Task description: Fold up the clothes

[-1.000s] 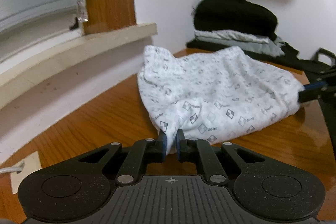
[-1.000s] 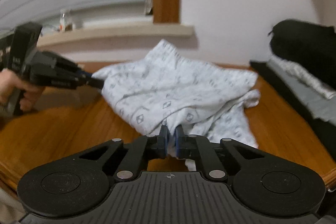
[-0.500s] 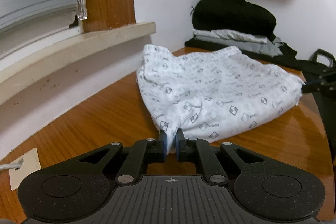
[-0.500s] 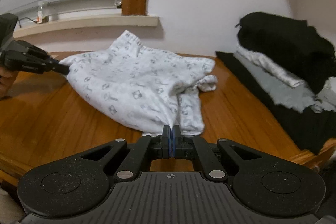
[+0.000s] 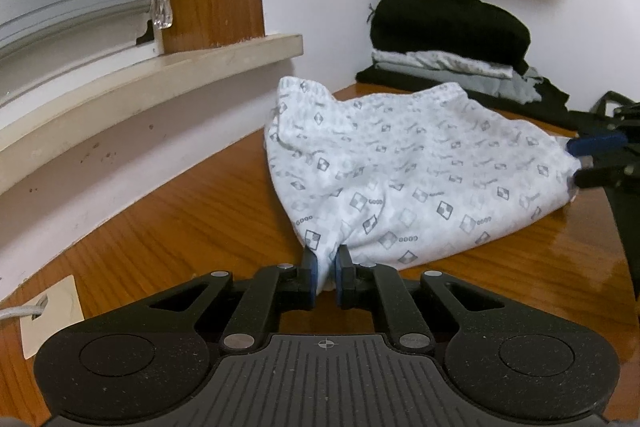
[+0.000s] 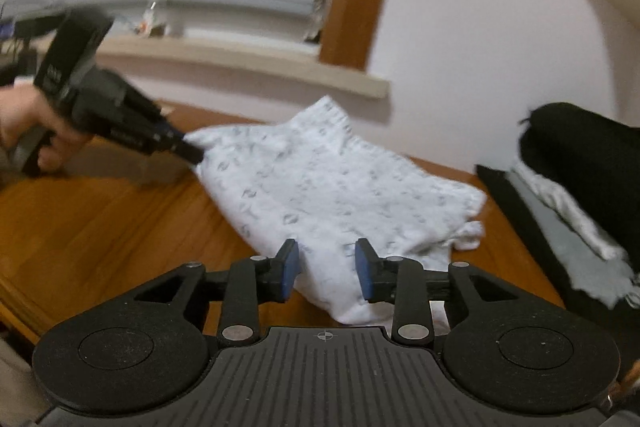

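Centrally on the table (image 5: 160, 227) lies the printed garment (image 5: 400, 167), doubled over but rumpled. Left gripper (image 5: 325, 269) pinches its near corner; right gripper (image 6: 326, 267) stands spread, astride the opposite edge. Judged partway folded; smoothing and stacking remain.

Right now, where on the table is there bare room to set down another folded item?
Bare wood lies between the windowsill wall and the white garment, on the left gripper side. A smaller bare strip shows on the table near the right gripper. The far corner is crowded: the clothes stack fills it.
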`<act>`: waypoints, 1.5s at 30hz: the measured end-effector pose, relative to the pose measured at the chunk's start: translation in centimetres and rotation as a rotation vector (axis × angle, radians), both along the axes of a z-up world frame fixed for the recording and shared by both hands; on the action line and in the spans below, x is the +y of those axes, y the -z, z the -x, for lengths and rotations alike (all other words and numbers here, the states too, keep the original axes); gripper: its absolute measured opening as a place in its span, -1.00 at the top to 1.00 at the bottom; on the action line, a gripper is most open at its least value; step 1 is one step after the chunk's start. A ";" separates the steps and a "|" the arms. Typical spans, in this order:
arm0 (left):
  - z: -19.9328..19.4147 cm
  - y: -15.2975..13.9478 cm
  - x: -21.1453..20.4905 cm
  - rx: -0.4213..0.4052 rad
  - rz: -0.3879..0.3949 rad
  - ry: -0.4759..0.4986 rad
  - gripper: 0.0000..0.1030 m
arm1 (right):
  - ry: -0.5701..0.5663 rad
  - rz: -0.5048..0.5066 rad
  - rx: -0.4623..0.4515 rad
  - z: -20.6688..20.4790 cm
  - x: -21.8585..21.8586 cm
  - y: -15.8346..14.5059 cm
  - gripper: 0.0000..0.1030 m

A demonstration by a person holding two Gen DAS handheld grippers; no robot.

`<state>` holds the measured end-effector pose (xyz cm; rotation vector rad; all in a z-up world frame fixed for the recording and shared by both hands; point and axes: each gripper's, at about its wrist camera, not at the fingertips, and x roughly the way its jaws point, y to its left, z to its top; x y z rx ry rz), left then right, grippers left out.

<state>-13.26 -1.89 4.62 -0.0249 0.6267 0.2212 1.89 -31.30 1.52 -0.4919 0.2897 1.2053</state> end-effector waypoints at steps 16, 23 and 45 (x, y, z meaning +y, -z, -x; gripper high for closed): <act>3.1 -3.8 1.8 -0.078 0.098 -0.030 0.67 | 0.197 0.032 0.000 -6.9 -5.0 -0.6 0.62; -2.6 -4.6 3.7 -0.020 0.102 -0.044 0.42 | 0.183 -0.061 0.141 -9.4 -2.4 -2.7 0.23; -14.0 0.3 13.3 0.040 0.372 0.039 0.08 | 0.186 -0.079 0.567 -19.7 7.6 0.0 -0.26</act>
